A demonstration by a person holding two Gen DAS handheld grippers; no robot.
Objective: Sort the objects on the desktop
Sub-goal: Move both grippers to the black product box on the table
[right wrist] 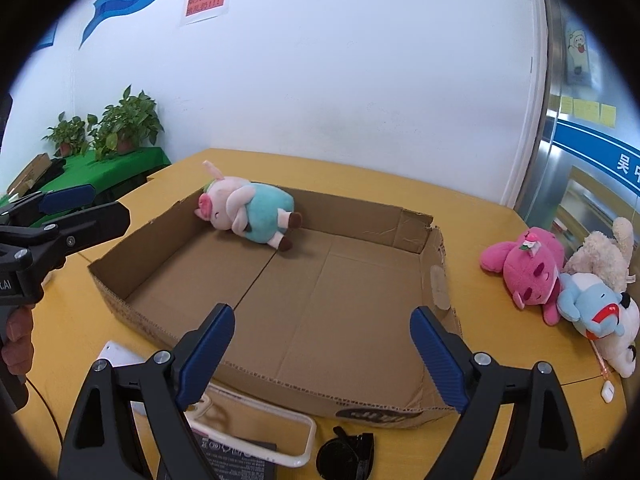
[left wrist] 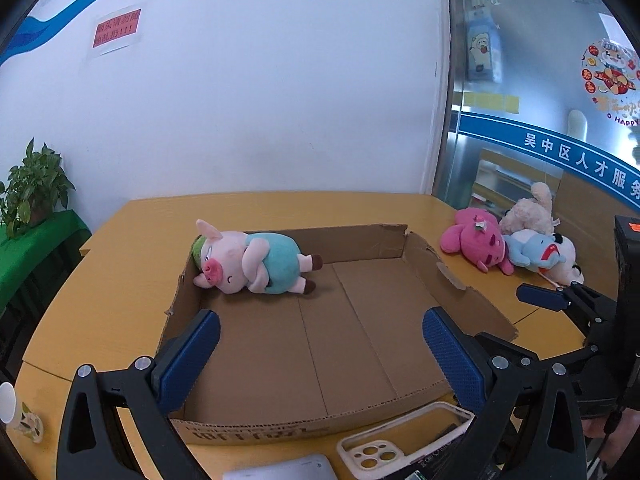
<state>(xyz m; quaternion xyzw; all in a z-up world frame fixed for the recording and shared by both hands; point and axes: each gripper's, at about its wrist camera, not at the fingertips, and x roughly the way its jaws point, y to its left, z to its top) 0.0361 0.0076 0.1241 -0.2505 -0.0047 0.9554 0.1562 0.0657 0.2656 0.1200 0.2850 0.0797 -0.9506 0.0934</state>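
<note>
A pink pig plush in a teal shirt [left wrist: 256,260] [right wrist: 248,210] lies on its side in the far left corner of a shallow cardboard box [left wrist: 360,240] [right wrist: 360,216] on the yellow table. My left gripper [left wrist: 320,316] hovers open over the box's near part, with nothing between its blue pads. My right gripper [right wrist: 323,311] is also open and empty above the box's near edge. To the right of the box lies a pile of plush toys: a pink one [left wrist: 476,242] [right wrist: 524,272], a light blue one [left wrist: 536,250] [right wrist: 592,308] and a beige one [left wrist: 528,208] [right wrist: 604,256].
A cream phone case [left wrist: 348,452] [right wrist: 304,440], a silver device [left wrist: 280,470] and black sunglasses [right wrist: 346,456] lie in front of the box. A paper cup [left wrist: 8,404] stands at the near left. Potted plants [right wrist: 124,120] sit on a green-covered stand at the far left.
</note>
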